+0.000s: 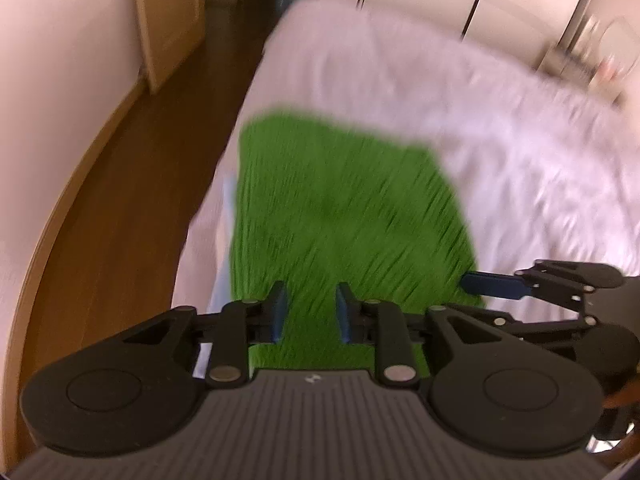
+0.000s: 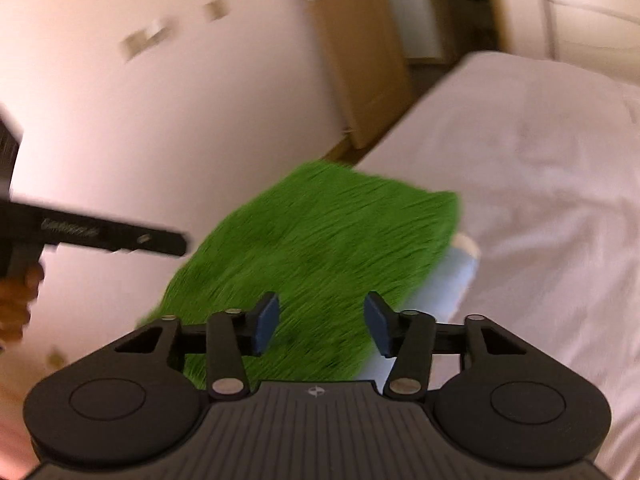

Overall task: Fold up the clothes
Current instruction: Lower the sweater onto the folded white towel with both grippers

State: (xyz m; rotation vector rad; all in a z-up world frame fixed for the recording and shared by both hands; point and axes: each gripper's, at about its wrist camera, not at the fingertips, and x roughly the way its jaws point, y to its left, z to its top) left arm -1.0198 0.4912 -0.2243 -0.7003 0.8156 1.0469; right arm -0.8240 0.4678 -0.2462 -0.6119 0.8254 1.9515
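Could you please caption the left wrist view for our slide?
Left gripper, jaws apart, above a folded green cloth on a white bed.

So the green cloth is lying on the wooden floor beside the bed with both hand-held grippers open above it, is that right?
Not quite: the green cloth lies on the bed, near its edge, not on the floor. The left wrist view shows this. Both the left hand-held gripper and the right hand-held gripper are open above it.
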